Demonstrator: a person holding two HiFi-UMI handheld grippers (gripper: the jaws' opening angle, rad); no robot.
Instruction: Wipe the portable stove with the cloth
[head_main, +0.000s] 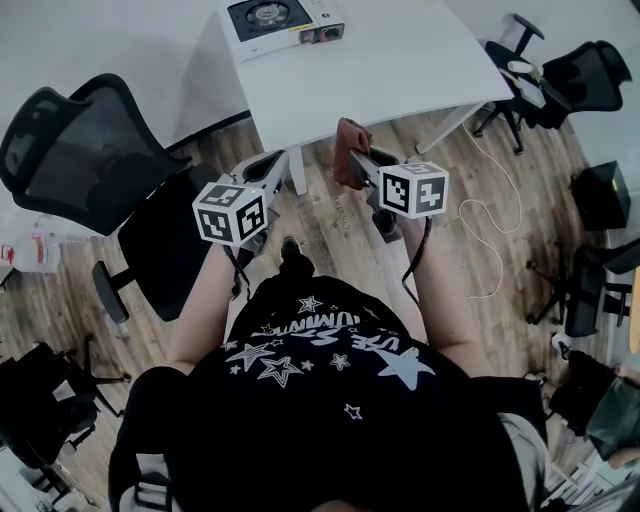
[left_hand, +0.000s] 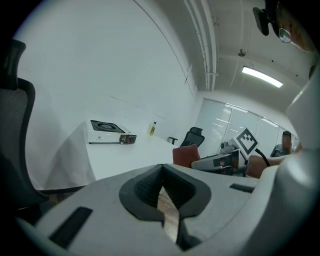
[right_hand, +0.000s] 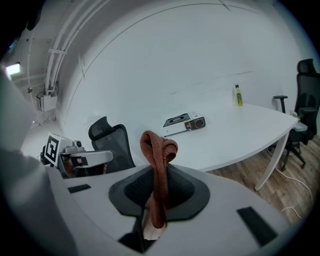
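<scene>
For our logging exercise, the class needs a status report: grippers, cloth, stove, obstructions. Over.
Left gripper shut, empty. Right gripper shut on brown cloth. Portable stove untouched on the table, far side; both grippers short of it. No obstruction seen.

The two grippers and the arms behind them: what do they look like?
The left gripper and right gripper have pale grey shells with dark ribbed pads. Each carries a white cube with black square markers and trails a black cable. The person wears a black top printed with white stars; the forearms are bare of sleeves.
</scene>
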